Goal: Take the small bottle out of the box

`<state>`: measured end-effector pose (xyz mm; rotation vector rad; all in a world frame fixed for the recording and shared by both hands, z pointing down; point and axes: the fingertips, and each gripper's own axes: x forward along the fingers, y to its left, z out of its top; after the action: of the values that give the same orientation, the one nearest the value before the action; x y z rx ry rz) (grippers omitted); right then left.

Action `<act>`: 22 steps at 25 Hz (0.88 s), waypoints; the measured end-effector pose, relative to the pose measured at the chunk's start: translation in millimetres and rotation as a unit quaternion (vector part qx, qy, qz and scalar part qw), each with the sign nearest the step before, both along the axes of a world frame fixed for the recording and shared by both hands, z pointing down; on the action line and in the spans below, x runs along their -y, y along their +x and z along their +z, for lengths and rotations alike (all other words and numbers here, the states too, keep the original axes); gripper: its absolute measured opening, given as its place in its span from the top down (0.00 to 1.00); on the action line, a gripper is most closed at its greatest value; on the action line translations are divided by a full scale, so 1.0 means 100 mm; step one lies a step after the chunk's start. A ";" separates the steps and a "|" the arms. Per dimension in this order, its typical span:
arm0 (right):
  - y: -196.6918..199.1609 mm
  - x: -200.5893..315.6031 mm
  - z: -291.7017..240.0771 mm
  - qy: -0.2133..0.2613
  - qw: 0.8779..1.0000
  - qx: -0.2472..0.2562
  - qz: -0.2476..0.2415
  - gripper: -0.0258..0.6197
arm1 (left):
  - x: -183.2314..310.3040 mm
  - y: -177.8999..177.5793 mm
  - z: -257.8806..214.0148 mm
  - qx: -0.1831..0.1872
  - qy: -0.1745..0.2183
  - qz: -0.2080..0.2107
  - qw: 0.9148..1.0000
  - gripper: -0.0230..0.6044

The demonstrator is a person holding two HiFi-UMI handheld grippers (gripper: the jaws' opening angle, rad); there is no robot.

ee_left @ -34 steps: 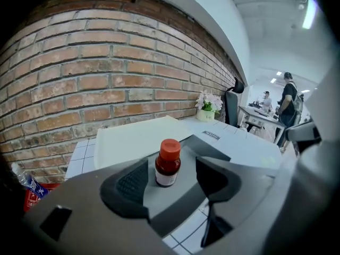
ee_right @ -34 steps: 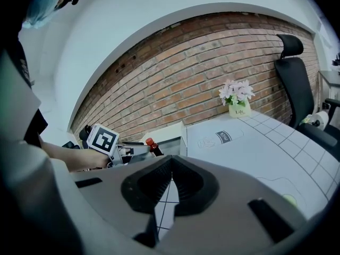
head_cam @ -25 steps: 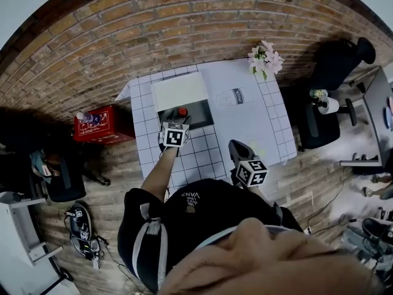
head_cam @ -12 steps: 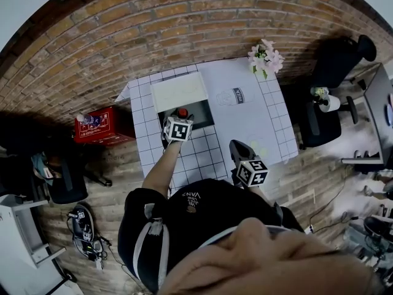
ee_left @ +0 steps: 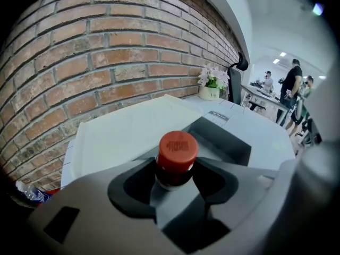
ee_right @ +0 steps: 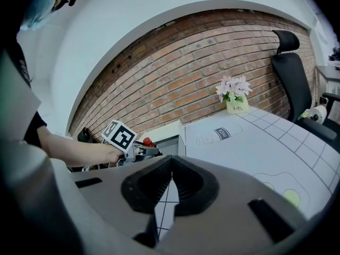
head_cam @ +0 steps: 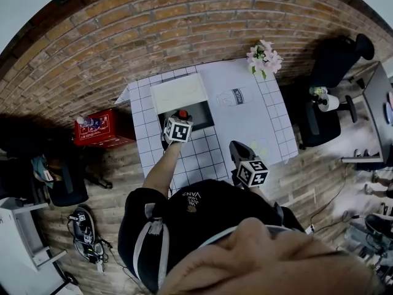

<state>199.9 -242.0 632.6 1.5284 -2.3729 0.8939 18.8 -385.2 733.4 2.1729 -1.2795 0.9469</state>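
Note:
A small dark bottle with a red cap stands in the open dark box on the checked table. My left gripper reaches down into the box. Its jaws have just been closing, and the pads now press the bottle's neck from both sides. In the head view the red cap shows just beyond the left gripper. My right gripper hovers near the table's front edge, shut and empty, and in the right gripper view its pads meet.
The box's white lid lies open toward the brick wall. A flower pot stands at the table's far right corner, and a printed milk outline marks the mat. On the floor are a red crate at left and an office chair at right.
My left gripper moved forward and down over the box and its jaws came in around the bottle's neck. The right gripper stayed put.

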 end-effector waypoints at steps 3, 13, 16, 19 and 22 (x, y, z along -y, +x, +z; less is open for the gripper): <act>-0.03 -0.02 -0.01 0.002 1.000 0.000 -0.001 0.96 | -0.03 0.01 0.03 -0.005 0.000 0.006 1.000 0.60; -0.10 -0.10 -0.06 0.009 1.000 0.002 0.005 0.96 | -0.10 -0.02 -0.13 -0.031 0.024 0.014 0.999 0.61; -0.14 -0.15 -0.06 0.009 1.000 0.002 0.010 0.96 | -0.10 -0.05 -0.23 -0.038 0.038 0.017 0.998 0.61; -0.17 -0.22 -0.05 0.010 1.000 0.003 0.017 0.96 | -0.13 -0.09 -0.32 -0.044 0.050 0.021 0.998 0.61; -0.20 -0.29 -0.06 0.011 1.000 0.004 0.025 0.96 | -0.17 -0.12 -0.41 -0.047 0.062 0.030 0.997 0.61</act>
<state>179.7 -213.2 627.0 1.6035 -2.3672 0.8876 6.8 -368.3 692.5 2.3329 -1.2648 0.7958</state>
